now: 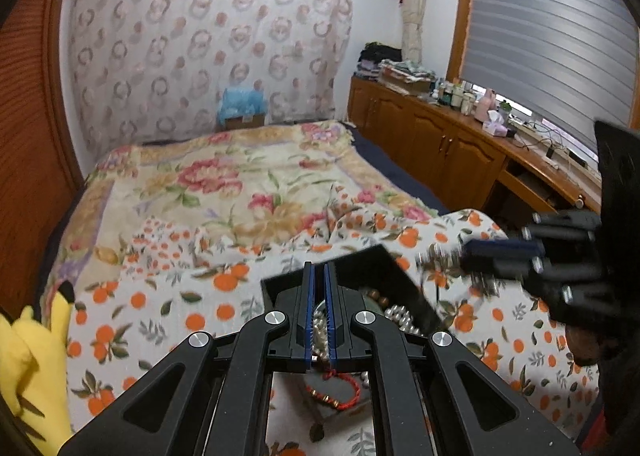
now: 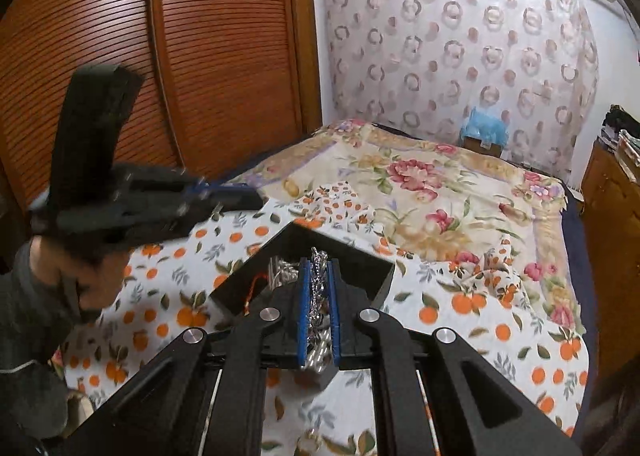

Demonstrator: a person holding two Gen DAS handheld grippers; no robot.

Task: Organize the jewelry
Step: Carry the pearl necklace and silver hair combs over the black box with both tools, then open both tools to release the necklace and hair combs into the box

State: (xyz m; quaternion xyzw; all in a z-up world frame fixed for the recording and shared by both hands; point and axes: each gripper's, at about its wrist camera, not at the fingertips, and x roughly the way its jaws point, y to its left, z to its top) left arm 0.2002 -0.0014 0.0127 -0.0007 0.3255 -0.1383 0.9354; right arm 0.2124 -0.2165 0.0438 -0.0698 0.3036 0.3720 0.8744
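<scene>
A black open box (image 1: 362, 262) sits on the orange-print sheet and holds pearl beads (image 1: 396, 314) and brown beads. My left gripper (image 1: 319, 276) is shut on a pearl strand (image 1: 319, 330) above the box. A red cord bracelet (image 1: 334, 396) lies under it on the sheet. My right gripper (image 2: 319, 272) is shut on a silver chain (image 2: 318, 308) above the box (image 2: 340, 246); a red cord (image 2: 256, 290) and silver pieces lie inside. The right gripper also shows blurred in the left wrist view (image 1: 464, 254), and the left gripper in the right wrist view (image 2: 248, 192).
The bed carries a floral blanket (image 1: 240, 176) and the orange-print sheet (image 2: 480, 316). A yellow plush toy (image 1: 28, 356) lies at the left edge. Wooden cabinets with bottles and clutter (image 1: 460, 128) line the right wall. A slatted wooden wardrobe (image 2: 200, 56) stands on the left.
</scene>
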